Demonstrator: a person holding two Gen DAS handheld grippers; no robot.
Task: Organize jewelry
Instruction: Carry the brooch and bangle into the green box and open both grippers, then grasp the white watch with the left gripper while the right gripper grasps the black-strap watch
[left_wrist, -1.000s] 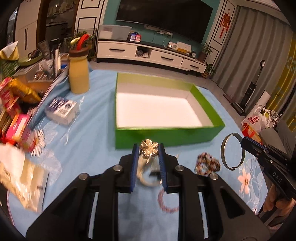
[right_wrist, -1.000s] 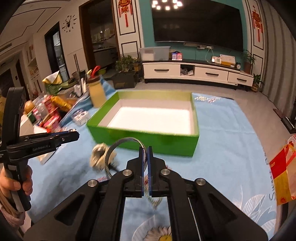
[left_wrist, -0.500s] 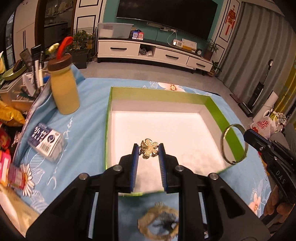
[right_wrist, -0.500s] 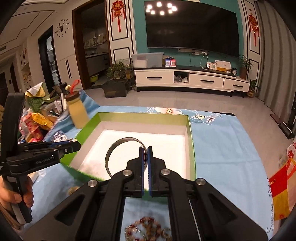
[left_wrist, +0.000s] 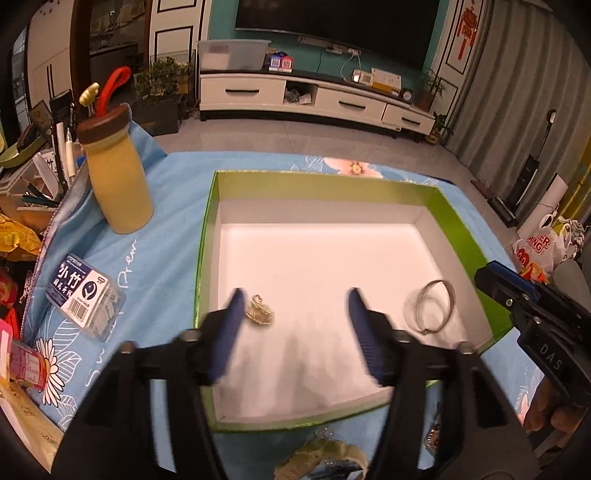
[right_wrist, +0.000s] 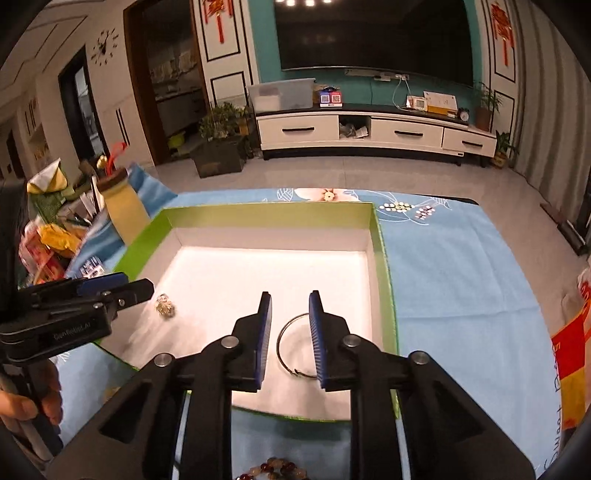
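A green box (left_wrist: 463, 225) (right_wrist: 382, 258) with a white floor sits on the blue cloth. My left gripper (left_wrist: 293, 301) hovers over its near half, its jaws opening and blurred; the small gold flower piece (left_wrist: 260, 314) (right_wrist: 165, 305) lies free on the white floor by the left finger. My right gripper (right_wrist: 290, 306) is also over the box with jaws opening; the silver bangle (right_wrist: 295, 345) (left_wrist: 432, 306) lies loose on the floor below them, touched by neither pad. A beaded bracelet (right_wrist: 273, 469) and a pale jade-like piece (left_wrist: 321, 458) lie on the cloth in front of the box.
A yellow bottle (left_wrist: 116, 184) with a brown lid stands left of the box. A small clear box of toothpicks (left_wrist: 85, 295) lies beside it, with snack packets (left_wrist: 14, 236) at the far left. A carrier bag (left_wrist: 539, 247) sits off the table's right side.
Both grippers moved forward over the box, then parted their jaws. The gold flower piece and the silver bangle left the pads and now lie on the box floor.
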